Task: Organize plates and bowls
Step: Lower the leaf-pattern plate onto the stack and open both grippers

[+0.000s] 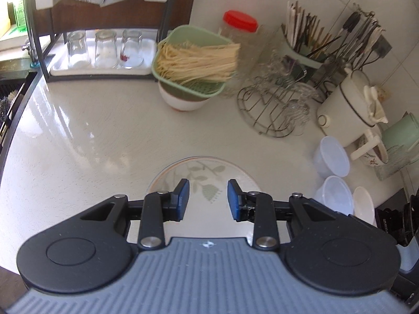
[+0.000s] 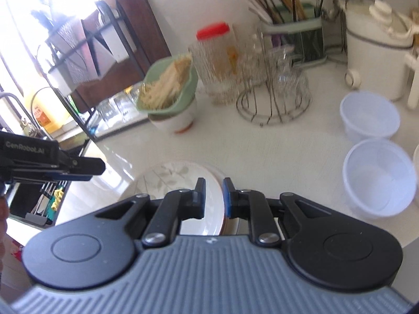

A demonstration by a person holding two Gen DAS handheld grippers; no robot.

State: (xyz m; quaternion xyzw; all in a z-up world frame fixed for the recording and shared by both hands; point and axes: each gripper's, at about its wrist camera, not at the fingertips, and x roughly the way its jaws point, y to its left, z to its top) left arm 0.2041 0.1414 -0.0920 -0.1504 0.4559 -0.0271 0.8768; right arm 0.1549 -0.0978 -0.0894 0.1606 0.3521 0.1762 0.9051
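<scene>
Plate [image 1: 207,175] near edge hidden behind gripper body; glass rack [image 2: 272,89] blurred.

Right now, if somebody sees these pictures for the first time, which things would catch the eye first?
Probably the leaf-patterned plate near the counter's front edge, its rim pinched in the right claw, with the left claw open above it. Next, the green basket of pale noodles sitting on a white bowl, and the red-lidded jar behind it.

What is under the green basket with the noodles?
The green basket sits on a white bowl with a brown band. The bowl's inside is covered by the basket, so its contents cannot be seen.
</scene>
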